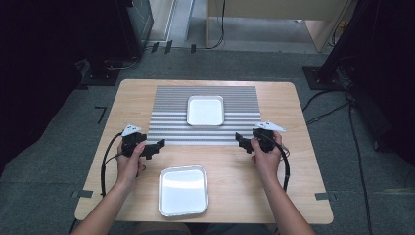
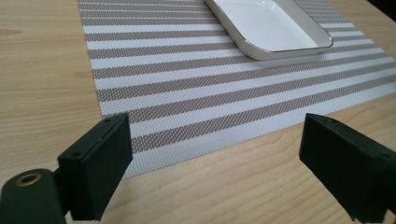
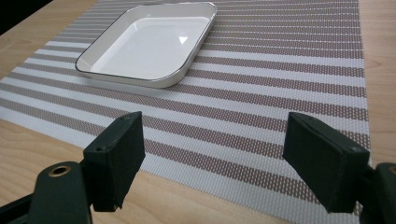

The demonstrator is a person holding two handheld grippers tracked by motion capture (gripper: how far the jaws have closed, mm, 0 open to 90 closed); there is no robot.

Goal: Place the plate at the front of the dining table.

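Note:
A grey-and-white striped placemat [image 1: 205,115] lies across the far half of the wooden table [image 1: 288,161]. On it rests a white square dish [image 1: 205,109], seen too in the left gripper view [image 2: 273,25] and the right gripper view [image 3: 149,42]. A second white dish [image 1: 183,190] sits on bare wood near the front edge. My left gripper [image 1: 157,146] hovers open and holds nothing at the mat's front left corner [image 2: 116,140]. My right gripper [image 1: 241,140] stands open with nothing in it at the mat's front right edge [image 3: 224,163].
Cables trail from both grippers toward the front of the table. Beyond the table are grey floor, black equipment at both sides and a wooden bench leg [image 1: 208,29] at the back.

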